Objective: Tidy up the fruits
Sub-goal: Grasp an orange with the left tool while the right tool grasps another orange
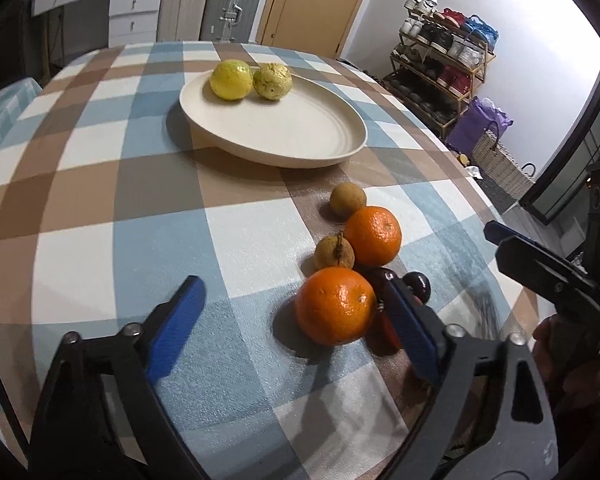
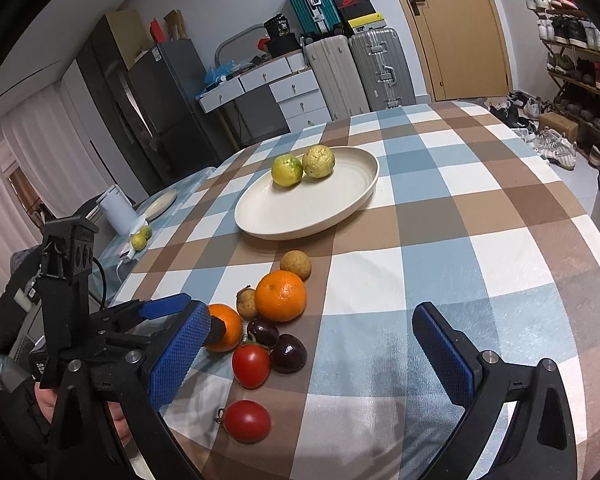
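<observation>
Two yellow-green fruits point(image 1: 231, 79) point(image 1: 272, 81) lie at the back of a cream plate point(image 1: 340, 152) on the checked tablecloth. In front of the plate is a cluster: two oranges point(image 1: 336, 306) point(image 1: 373, 235), two brown longans point(image 1: 348, 199) point(image 1: 334, 253), dark cherries point(image 2: 262, 332) point(image 2: 288, 353) and two red tomatoes point(image 2: 251, 365) point(image 2: 247, 420). My left gripper point(image 1: 292, 284) is open around the nearer orange; its right pad is at the orange's side and its left pad stands well clear. My right gripper point(image 2: 312, 312) is open, low over the cherries and tomatoes.
A shoe rack point(image 1: 440, 52), a purple bag point(image 1: 476, 128) and a woven basket stand beyond the table's right edge. Suitcases point(image 2: 380, 68) and drawers line the back wall. A side table at the left carries a white kettle point(image 2: 116, 208), a small plate point(image 2: 160, 202) and two more fruits.
</observation>
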Action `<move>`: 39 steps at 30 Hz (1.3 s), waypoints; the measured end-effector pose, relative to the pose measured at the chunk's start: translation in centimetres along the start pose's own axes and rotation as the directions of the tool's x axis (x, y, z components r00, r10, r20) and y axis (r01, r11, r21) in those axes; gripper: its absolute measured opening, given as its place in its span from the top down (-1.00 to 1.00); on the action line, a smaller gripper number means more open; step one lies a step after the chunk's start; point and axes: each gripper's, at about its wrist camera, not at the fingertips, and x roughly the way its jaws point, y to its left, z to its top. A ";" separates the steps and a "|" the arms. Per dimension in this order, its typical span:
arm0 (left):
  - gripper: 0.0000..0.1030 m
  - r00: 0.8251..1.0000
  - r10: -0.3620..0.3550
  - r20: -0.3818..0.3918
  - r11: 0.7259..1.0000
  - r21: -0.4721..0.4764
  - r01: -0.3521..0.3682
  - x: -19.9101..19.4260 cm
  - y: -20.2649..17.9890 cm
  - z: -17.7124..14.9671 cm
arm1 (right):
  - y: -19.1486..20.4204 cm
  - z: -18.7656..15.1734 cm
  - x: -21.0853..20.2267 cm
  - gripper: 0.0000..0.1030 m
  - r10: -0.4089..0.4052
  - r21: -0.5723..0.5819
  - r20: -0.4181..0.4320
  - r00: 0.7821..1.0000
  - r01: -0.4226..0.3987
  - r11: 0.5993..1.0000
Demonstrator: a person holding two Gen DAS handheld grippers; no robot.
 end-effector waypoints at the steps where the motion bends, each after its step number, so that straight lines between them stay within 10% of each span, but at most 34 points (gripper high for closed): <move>1: -0.53 1.000 -0.009 -0.004 1.000 -0.002 0.009 0.1 0.1 0.0 | 0.0 0.0 0.0 -1.00 -0.001 0.003 -0.001 1.000 0.001 1.000; 10: 0.27 0.995 -0.102 -0.005 0.994 0.037 0.102 -0.3 -0.6 0.0 | 0.0 -0.1 0.0 -1.00 0.002 0.006 -0.001 1.000 -0.002 1.000; 39: 0.29 0.987 -0.103 0.121 0.994 -0.019 0.106 -6.9 3.5 1.2 | 1.0 1.3 1.9 -1.00 0.001 -0.011 -0.060 0.998 -0.002 1.000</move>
